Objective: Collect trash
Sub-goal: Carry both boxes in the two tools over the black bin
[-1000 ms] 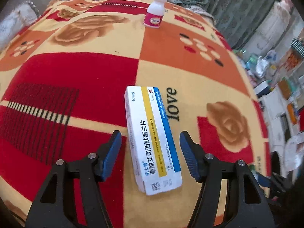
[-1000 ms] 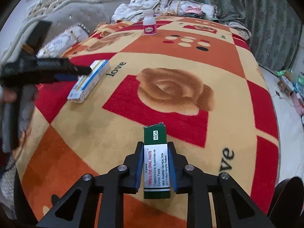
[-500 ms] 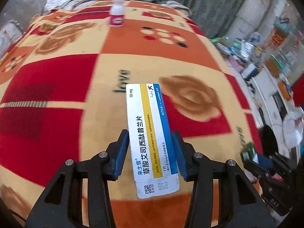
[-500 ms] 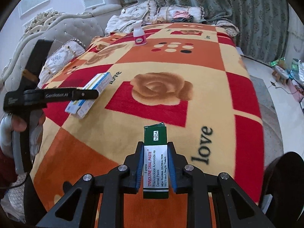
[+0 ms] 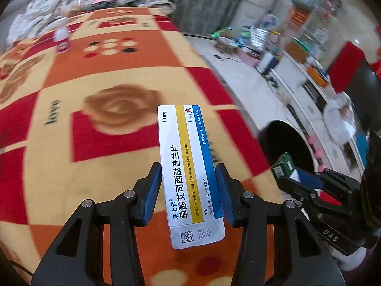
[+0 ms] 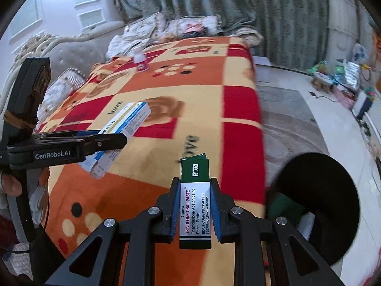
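Trash boxes held up over the bed, one in each gripper

Nearest in the left wrist view, the left gripper [image 5: 189,191] is clamped on a white medicine box [image 5: 189,166] with a yellow and a blue stripe, its blue pads [image 5: 152,190] pressing both long sides. The box sticks out forward past the fingertips, lifted clear of the blanket [image 5: 107,76]. In the right wrist view, the right gripper [image 6: 194,205] is closed tight on a green and white paste box [image 6: 195,200], which stands upright between the pads with its torn flap at the top. Just right of that gripper, off the bed's edge, sits a round black bin [image 6: 316,205] on the floor, with something green inside it. A person's hand [image 6: 9,186] grips the left tool's handle at the left edge. Farther up the red, orange and cream blanket, a small white bottle [image 6: 140,59] with a pink label stands alone. Beyond it lie pillows [image 6: 176,27] and green curtains [image 6: 238,2].
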Demonstrator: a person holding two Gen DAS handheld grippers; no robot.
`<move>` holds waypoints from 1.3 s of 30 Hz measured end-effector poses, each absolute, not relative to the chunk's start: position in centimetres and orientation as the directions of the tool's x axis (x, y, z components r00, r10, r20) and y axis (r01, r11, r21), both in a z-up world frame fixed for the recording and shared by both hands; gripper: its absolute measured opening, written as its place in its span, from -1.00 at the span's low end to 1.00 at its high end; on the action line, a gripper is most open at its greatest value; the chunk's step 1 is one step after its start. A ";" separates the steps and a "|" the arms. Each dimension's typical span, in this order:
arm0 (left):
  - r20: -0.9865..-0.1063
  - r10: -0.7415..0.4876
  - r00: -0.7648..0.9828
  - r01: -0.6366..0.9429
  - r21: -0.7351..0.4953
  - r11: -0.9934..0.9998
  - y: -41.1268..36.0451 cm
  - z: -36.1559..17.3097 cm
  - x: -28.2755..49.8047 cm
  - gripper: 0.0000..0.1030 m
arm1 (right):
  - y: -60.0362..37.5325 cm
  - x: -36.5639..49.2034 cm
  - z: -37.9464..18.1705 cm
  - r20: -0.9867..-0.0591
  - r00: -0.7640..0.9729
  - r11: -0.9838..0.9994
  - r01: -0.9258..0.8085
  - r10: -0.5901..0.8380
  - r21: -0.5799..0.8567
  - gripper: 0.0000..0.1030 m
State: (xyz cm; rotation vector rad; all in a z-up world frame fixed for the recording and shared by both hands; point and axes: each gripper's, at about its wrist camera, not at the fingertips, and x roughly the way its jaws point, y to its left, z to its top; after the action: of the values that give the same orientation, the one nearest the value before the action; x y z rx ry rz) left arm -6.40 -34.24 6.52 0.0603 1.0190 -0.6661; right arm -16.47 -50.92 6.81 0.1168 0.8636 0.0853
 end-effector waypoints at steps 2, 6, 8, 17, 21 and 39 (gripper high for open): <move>-0.802 -0.501 0.325 0.568 -0.258 0.782 -36.3 6.6 -7.0 -0.14 | -52.4 -17.4 6.9 -0.754 0.650 0.991 0.005 0.100 0.135 -0.57; -0.806 -0.514 0.293 0.618 -0.250 0.745 -40.0 6.5 -8.3 -0.14 | -55.3 -19.2 7.2 -0.750 0.659 0.988 0.066 0.059 0.136 -0.57; -0.806 -0.521 0.282 0.637 -0.248 0.730 -41.6 6.5 -8.8 -0.14 | -56.5 -19.8 7.2 -0.750 0.660 0.986 0.090 0.044 0.137 -0.57; -0.813 -0.517 0.269 0.666 -0.230 0.709 -46.0 6.2 -9.5 -0.14 | -62.3 -21.5 7.2 -0.745 0.667 0.969 0.190 -0.012 0.155 -0.57; -0.818 -0.513 0.262 0.671 -0.228 0.706 -47.4 5.8 -9.5 -0.14 | -64.2 -21.4 7.3 -0.741 0.672 0.960 0.221 -0.023 0.170 -0.57; -0.831 -0.503 0.238 0.686 -0.223 0.692 -51.2 3.8 -9.2 -0.14 | -67.7 -20.5 5.0 -0.766 0.643 0.944 0.266 -0.021 0.197 -0.57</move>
State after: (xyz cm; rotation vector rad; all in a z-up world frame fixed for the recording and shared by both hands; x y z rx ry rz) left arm -9.22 -51.16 3.82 0.2036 1.0499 -0.8225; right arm -20.47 -67.65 5.02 0.3056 0.8607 -0.1660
